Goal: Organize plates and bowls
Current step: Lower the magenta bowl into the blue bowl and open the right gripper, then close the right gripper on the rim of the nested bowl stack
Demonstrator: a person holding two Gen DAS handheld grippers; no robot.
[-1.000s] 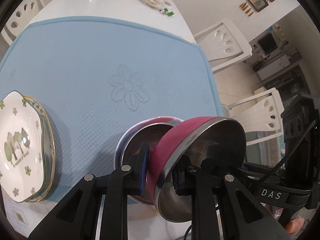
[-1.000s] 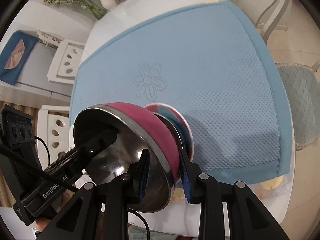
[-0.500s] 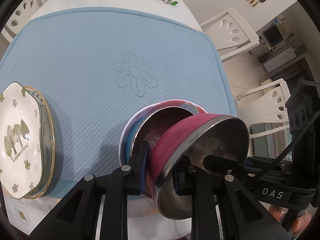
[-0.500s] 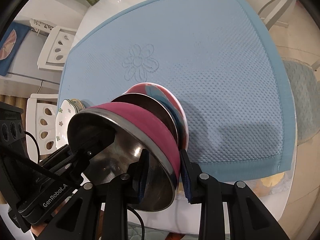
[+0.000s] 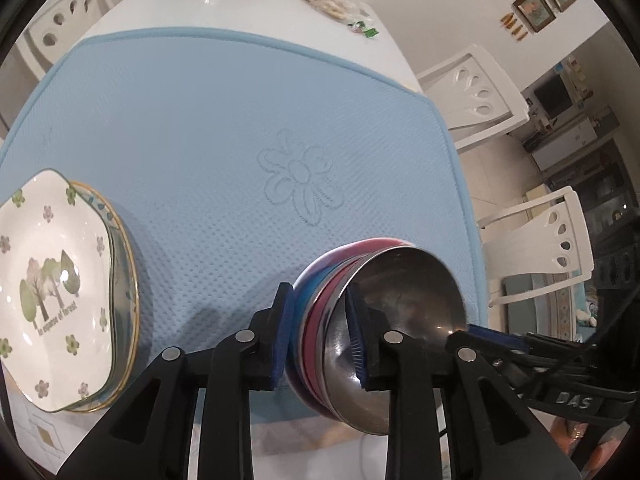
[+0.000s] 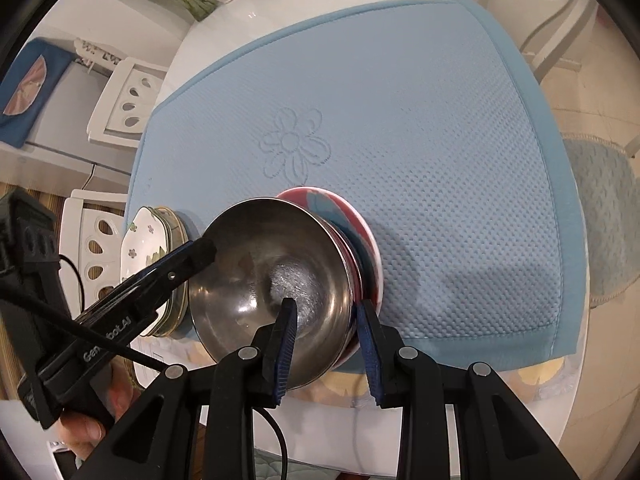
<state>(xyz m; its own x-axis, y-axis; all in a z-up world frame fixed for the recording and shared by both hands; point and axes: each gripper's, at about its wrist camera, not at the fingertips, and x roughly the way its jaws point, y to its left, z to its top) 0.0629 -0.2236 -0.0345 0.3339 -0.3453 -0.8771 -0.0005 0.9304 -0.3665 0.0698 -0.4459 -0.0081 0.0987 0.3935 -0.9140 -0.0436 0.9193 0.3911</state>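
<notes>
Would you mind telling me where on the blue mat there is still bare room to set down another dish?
The blue mat is bare around and beyond the stitched flower, out to its far and right edges. The near edge is crowded: the stack of plates fills the near left corner, and the nested bowls, with both grippers at their rims, sit at the near middle.

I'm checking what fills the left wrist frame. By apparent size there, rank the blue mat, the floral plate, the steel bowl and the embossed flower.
1. Blue mat
2. Floral plate and steel bowl: alike, and both near the lens, so unranked
3. Embossed flower
</notes>
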